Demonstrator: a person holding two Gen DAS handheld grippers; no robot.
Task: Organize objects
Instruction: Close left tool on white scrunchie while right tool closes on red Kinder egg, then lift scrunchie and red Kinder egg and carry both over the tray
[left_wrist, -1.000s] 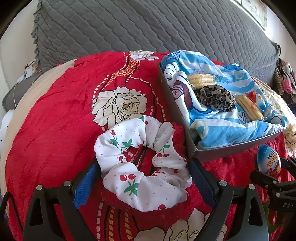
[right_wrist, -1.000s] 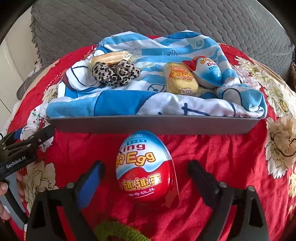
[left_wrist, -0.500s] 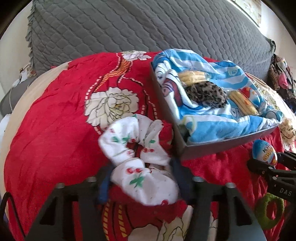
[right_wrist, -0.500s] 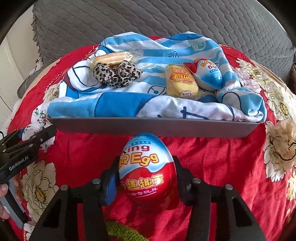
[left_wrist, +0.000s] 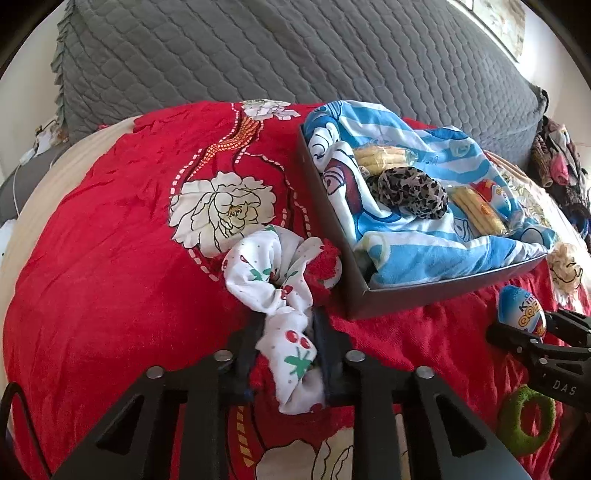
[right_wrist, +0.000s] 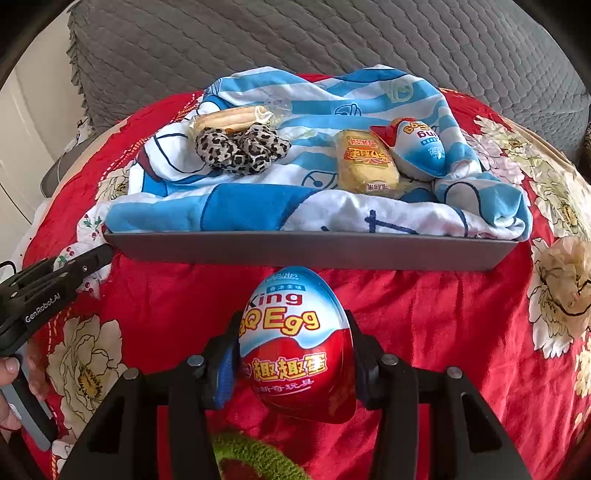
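A white scrunchie with red cherries (left_wrist: 266, 273) lies on the red flowered blanket, left of the grey tray (left_wrist: 443, 291). My left gripper (left_wrist: 290, 319) is closing on its near fold, and the pads squeeze the fabric. In the right wrist view a red and blue toy egg (right_wrist: 295, 343) stands just in front of the tray wall (right_wrist: 295, 251). The right gripper (right_wrist: 293, 325) is shut on the egg, one pad against each side. That egg (left_wrist: 521, 314) also shows at the right edge of the left wrist view.
The tray holds a blue and white towel (right_wrist: 258, 206), a leopard scrunchie (right_wrist: 240, 147), two yellow snack packs and a second egg (right_wrist: 417, 147). A green ring scrunchie (left_wrist: 528, 421) lies near the right gripper. A grey quilted cushion (left_wrist: 295, 55) rises behind the blanket.
Both grippers went from wide open to closed: the left one pinched the cherry scrunchie, bunching it up, and the right one clamped the toy egg. Neither hand shifted.
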